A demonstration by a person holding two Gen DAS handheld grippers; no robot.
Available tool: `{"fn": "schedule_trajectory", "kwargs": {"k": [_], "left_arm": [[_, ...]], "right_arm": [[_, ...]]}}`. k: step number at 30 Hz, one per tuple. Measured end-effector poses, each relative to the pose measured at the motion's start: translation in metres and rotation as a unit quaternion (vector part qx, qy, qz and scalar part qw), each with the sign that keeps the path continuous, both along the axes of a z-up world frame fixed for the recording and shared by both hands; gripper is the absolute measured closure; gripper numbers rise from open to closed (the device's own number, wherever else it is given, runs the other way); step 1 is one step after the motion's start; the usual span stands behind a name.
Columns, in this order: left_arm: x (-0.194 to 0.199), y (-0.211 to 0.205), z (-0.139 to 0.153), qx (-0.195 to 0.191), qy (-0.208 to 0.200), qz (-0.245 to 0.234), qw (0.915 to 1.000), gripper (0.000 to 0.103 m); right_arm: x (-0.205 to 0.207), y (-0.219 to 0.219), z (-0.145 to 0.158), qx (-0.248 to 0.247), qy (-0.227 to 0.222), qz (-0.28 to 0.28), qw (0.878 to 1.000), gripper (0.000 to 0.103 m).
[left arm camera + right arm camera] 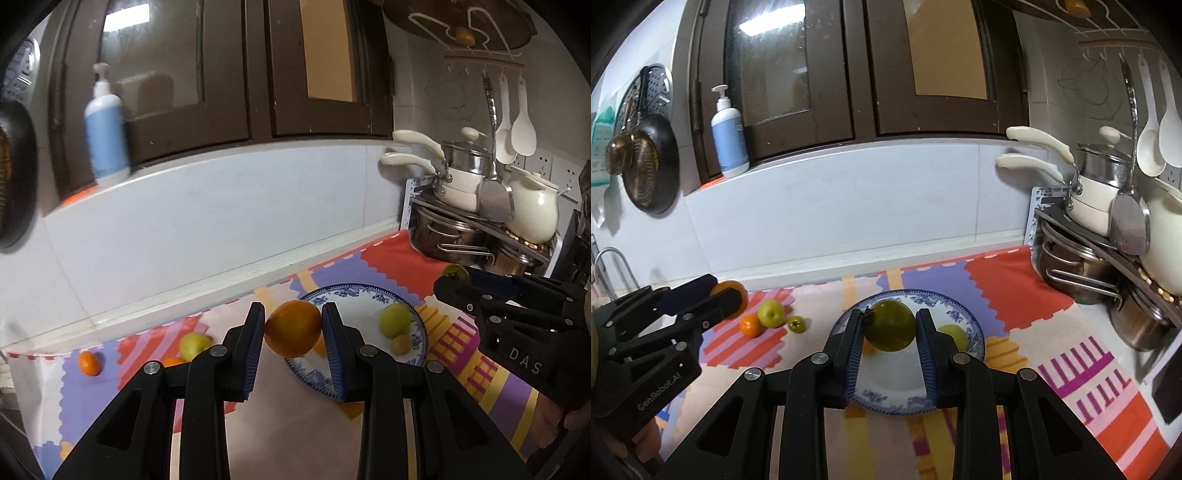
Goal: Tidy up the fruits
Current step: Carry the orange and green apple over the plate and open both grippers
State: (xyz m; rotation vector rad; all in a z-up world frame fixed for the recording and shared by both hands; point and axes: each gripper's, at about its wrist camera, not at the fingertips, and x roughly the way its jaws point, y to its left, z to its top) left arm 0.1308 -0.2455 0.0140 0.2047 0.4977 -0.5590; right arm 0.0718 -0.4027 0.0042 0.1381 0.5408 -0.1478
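My left gripper (293, 325) is shut on a large orange (293, 328) and holds it above the left edge of the blue-and-white plate (419, 341). A green apple (394, 319) and a small orange fruit (401, 344) lie on that plate. My right gripper (889, 326) is shut on a green persimmon (889, 325) above the plate (975, 339), where a green apple (955, 334) lies. On the mat left of the plate sit a tangerine (750, 325), a green apple (771, 314) and a small green fruit (796, 324).
A colourful mat (997, 288) covers the counter. A rack of pots and pans (1100, 236) stands at the right. A pump bottle (728, 134) stands on the window ledge. A strainer pan (646, 166) hangs at the left. A faucet (609, 266) is at far left.
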Motion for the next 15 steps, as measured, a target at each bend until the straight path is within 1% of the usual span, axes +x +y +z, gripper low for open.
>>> {"fn": "schedule_trajectory", "kwargs": {"k": [3,7,15], "left_arm": [[0.014,-0.017,-0.005,0.004,0.006,-0.007,1.0,0.071],[0.036,-0.036,-0.015,0.008,0.029,-0.022,0.9993,0.071],[0.077,-0.073,-0.045,0.039,0.05,-0.045,0.9969,0.071]], "right_arm": [[0.013,-0.012,-0.004,0.0,0.004,0.0,1.0,0.074],[0.031,-0.025,-0.012,0.003,0.014,0.002,1.0,0.074],[0.073,-0.053,-0.041,0.021,0.045,-0.002,0.999,0.074]]}}
